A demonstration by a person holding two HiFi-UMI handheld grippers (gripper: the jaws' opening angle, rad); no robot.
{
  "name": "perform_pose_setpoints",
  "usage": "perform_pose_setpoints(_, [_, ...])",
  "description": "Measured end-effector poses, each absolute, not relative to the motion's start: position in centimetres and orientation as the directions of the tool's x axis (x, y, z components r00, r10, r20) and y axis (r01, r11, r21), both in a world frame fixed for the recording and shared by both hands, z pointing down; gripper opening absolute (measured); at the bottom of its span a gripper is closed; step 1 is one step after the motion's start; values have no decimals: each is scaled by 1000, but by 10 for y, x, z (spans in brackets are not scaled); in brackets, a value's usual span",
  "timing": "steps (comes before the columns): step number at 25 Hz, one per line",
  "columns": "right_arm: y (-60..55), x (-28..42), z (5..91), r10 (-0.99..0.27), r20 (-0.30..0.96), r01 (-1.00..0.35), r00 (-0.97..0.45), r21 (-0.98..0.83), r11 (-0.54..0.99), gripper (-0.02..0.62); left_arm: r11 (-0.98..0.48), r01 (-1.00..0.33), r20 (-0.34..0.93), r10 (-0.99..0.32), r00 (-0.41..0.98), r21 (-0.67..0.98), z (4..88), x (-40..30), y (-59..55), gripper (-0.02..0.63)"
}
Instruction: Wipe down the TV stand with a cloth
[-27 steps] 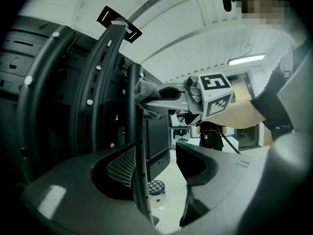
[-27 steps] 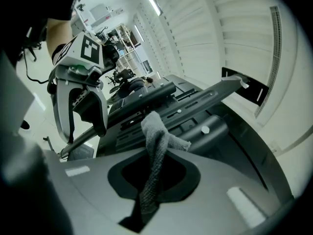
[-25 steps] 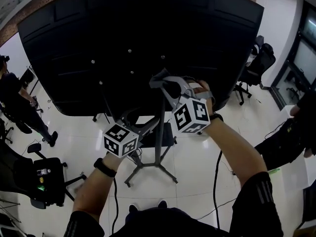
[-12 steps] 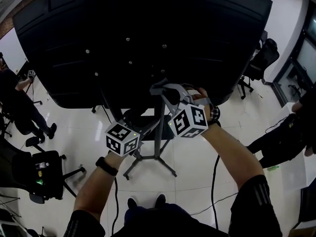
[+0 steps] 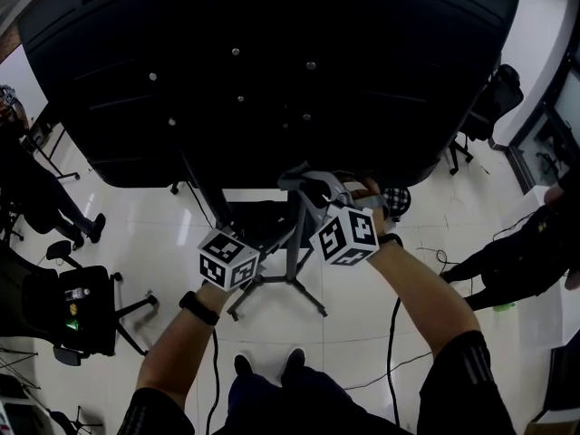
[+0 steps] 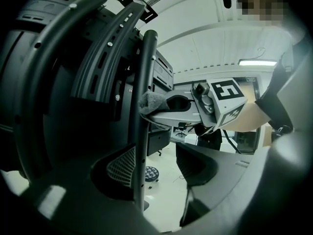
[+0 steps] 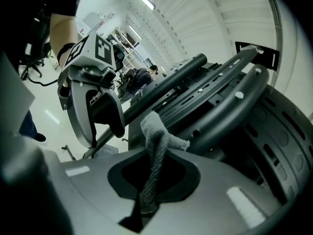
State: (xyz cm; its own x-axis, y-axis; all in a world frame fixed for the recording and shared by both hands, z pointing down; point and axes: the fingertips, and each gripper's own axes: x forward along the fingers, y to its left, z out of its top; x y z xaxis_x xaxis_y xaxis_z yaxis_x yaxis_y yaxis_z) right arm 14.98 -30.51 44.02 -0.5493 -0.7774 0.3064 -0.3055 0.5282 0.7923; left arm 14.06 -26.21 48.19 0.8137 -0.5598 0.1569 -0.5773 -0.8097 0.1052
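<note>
Cloth (image 7: 156, 146) pinched in my right tongs (image 5: 310, 187) touches the TV stand's pole (image 6: 145, 77); my left tongs (image 6: 159, 166) stand open.

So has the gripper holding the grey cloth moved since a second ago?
Yes. The right gripper with the cloth has sunk down the stand's pole, toward the TV's lower edge.

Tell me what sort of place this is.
Likely an office or lab workspace: swivel chairs stand on a glossy tiled floor, and a large TV sits on a wheeled stand.
</note>
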Motion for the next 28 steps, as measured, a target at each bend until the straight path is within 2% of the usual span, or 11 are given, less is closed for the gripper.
perform_pose_setpoints(28, [-307,141,667,-663,525,-354,-533,573,739,23,-744,-618,298,-548,782,256,683,121,-267,281])
